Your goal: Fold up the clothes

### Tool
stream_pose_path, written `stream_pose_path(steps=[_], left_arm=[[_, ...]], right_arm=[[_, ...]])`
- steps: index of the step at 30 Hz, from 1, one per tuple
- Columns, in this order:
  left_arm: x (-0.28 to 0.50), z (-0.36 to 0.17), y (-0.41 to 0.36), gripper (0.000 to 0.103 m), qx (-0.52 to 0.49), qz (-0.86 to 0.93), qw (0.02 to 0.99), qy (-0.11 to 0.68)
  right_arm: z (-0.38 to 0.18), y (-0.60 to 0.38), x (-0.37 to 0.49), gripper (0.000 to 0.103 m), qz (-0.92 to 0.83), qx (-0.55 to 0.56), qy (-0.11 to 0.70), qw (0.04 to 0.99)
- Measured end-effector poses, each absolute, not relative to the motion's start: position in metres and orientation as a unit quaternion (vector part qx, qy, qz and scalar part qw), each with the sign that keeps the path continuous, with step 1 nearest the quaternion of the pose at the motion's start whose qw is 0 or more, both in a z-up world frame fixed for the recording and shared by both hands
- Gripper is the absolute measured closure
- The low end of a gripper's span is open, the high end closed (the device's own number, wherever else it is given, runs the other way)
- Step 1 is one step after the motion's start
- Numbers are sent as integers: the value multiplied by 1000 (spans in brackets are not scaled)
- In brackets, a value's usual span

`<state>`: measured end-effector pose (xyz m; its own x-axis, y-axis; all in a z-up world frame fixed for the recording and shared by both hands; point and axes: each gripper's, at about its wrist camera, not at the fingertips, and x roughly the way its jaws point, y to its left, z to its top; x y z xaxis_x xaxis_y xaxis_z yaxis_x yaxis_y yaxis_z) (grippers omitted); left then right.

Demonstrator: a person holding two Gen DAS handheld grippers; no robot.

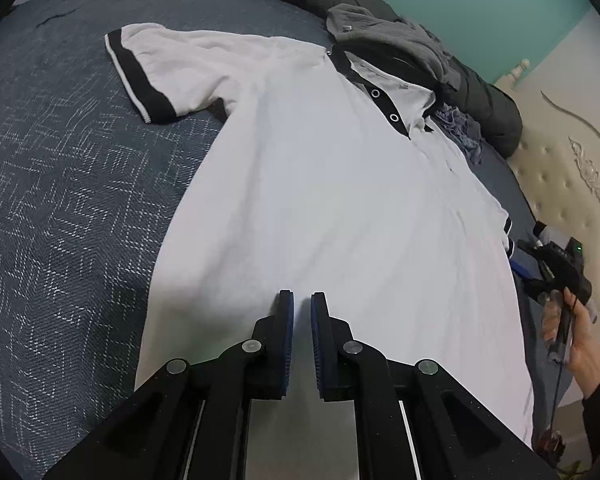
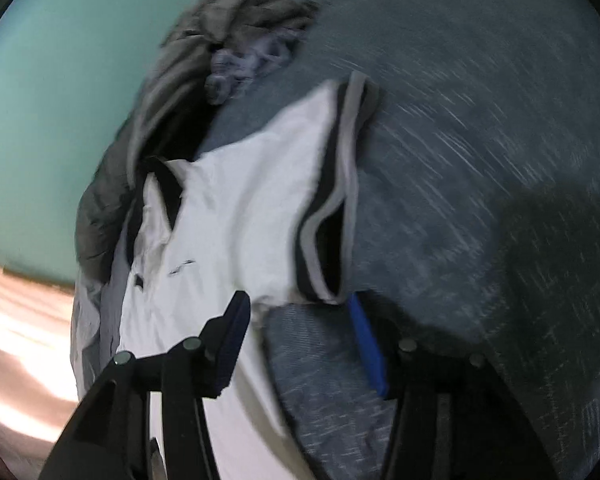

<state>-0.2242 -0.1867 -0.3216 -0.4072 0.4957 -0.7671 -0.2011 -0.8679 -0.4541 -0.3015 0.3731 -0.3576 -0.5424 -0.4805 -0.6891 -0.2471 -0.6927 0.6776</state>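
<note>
The left gripper (image 1: pixel 302 300) hung over the lower middle of the white polo shirt (image 1: pixel 320 200), its 2 pads nearly pressed together with only a thin gap and nothing pinched between them. The right gripper (image 2: pixel 296 316) stood spread at the shirt's right side, just below the black-banded sleeve (image 2: pixel 328 200); its jaws held no cloth, though the sleeve's lower edge lay right at the tips. That view was blurred, so contact could not be judged.

The shirt lay face up and spread flat on the dark patterned bedspread (image 1: pixel 60 200), collar pointing away toward a grey heap of clothes (image 1: pixel 380 36) beyond it. The other sleeve (image 1: pixel 148 76) stretched out flat on the shirt's left.

Judging by this, the fold had barely begun: the shirt was laid out and the first side fold was in hand. The next move probably called for the right gripper to close on the sleeve or shoulder and carry it across the shirt's middle, with the left gripper pinning or lifting the hem.
</note>
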Motion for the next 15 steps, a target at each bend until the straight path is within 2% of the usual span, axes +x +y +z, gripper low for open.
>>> stream_pose_path(steps=[1, 5, 6, 8, 9, 11, 15], left_arm=[[-224, -321, -186, 88, -502, 826, 213, -146], [-225, -321, -187, 87, -503, 823, 216, -151], [-225, -321, -187, 87, -503, 823, 217, -152], [-225, -321, -187, 87, -503, 823, 217, -152], [-225, -322, -187, 87, -503, 823, 217, -152], [-225, -322, -186, 87, -503, 823, 216, -151], [-225, -322, -187, 87, -504, 822, 217, -152]], right_arm=[[-360, 375, -303, 51, -786, 470, -394, 74], [-365, 372, -312, 52, -785, 460, -409, 74], [-365, 370, -314, 55, -786, 462, -404, 72], [-364, 366, -317, 83, -792, 467, -388, 70], [-364, 364, -319, 83, -794, 469, -380, 72], [-360, 363, -320, 91, -803, 464, -368, 70], [-358, 377, -320, 93, -812, 452, -365, 52]])
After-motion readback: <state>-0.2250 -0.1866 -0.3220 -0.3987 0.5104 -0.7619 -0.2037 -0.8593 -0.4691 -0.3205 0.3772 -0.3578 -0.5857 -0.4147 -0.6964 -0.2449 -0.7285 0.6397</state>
